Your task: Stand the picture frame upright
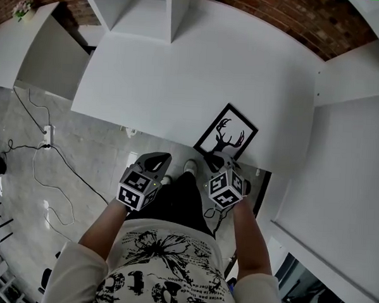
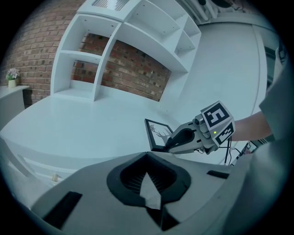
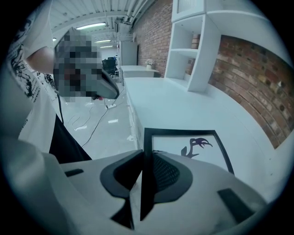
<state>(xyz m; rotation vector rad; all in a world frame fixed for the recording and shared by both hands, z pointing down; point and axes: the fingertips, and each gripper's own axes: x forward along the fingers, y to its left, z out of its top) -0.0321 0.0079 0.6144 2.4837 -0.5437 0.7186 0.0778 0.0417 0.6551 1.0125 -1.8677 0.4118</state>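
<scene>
The left gripper [image 1: 159,159] is hovering closest to the person, its jaws pressed together on nothing. The right gripper [image 1: 222,158] is clamping its jaws on the black rim of the picture frame [image 1: 229,133], which is sitting at the counter's [image 1: 181,71] front edge. The frame is probably light and stiff, its face likely slick and breakable, so gripping the rim seems safest.

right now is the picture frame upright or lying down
Not upright: the picture frame shows its face up on the table, right gripper clamped on its near edge.
</scene>
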